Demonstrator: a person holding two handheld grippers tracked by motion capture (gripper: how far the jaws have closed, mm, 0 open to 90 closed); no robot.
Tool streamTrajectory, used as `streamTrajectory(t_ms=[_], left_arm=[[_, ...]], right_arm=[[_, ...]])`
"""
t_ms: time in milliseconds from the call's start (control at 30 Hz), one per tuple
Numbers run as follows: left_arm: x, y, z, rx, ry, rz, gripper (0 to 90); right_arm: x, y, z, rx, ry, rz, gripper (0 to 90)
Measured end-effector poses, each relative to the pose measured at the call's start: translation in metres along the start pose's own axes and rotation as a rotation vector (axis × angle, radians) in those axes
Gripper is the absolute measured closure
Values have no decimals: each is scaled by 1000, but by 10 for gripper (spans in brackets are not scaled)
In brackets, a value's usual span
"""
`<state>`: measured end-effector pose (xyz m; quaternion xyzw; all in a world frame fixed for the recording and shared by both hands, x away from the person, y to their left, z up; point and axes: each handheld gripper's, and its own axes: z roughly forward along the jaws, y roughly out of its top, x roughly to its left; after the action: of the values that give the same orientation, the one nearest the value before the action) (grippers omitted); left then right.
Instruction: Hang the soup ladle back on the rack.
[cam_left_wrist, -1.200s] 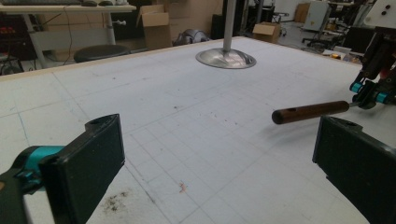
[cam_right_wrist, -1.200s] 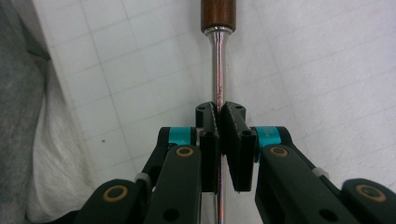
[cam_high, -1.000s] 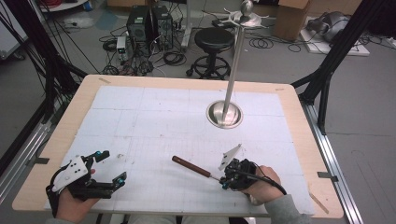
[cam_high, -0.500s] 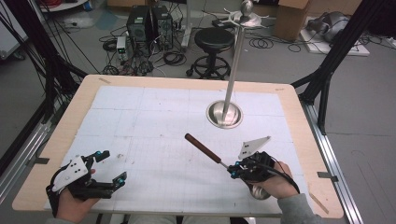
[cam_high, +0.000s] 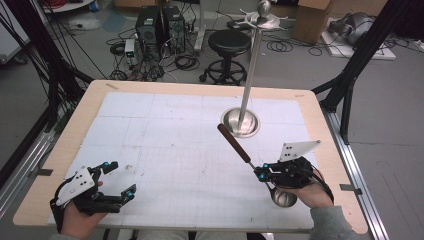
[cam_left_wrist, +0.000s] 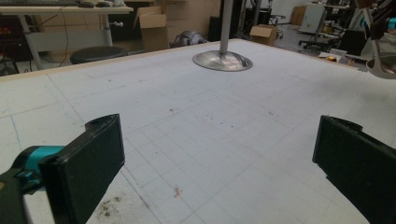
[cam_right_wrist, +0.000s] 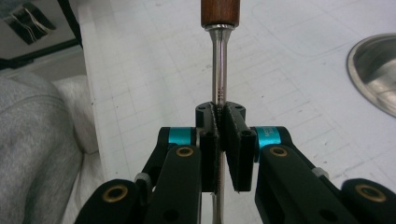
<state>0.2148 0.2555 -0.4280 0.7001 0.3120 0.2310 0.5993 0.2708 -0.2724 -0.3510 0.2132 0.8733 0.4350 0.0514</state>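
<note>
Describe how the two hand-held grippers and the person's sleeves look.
Both are black linkage frames with teal joint collars and brass pins: the left hand-held gripper has broad flat black pads, the right hand-held gripper likewise. Each carries a pale three-cornered plate. A grey sleeve covers the right wrist.

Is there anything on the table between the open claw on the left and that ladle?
No. In the high view, only bare white mat lies between the left gripper and the ladle.

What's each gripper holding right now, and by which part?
The right gripper is shut on a ladle, gripping its metal shaft below the wooden handle. The left gripper is open, holding nothing.
</note>
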Motion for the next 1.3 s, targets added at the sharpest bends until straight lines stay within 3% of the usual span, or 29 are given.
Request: streamTrajectory(t_ms=[300,467,633,767,1133,1300], left_arm=[[1,-1,1,-1,-4,-11,25],[2,-1,3,2,-10,-5,25],[1,-1,6,0,-13,-6,25],[1,0,6,0,-12,-4,25],[1,0,4,-3,-9,-5,25],[1,-1,0,-1,0,-7,25]], right_arm=[[-13,-4,-18,-143,-3,-23,846],[-27,-8,-31,-207,-28,4,846],[-36,-7,-41,-215,-58,16,846],[-42,-3,-49,-256,-70,34,846],[-59,26,-59,-308,-119,48,846],[-70,37,-64,-357,-129,63,846]])
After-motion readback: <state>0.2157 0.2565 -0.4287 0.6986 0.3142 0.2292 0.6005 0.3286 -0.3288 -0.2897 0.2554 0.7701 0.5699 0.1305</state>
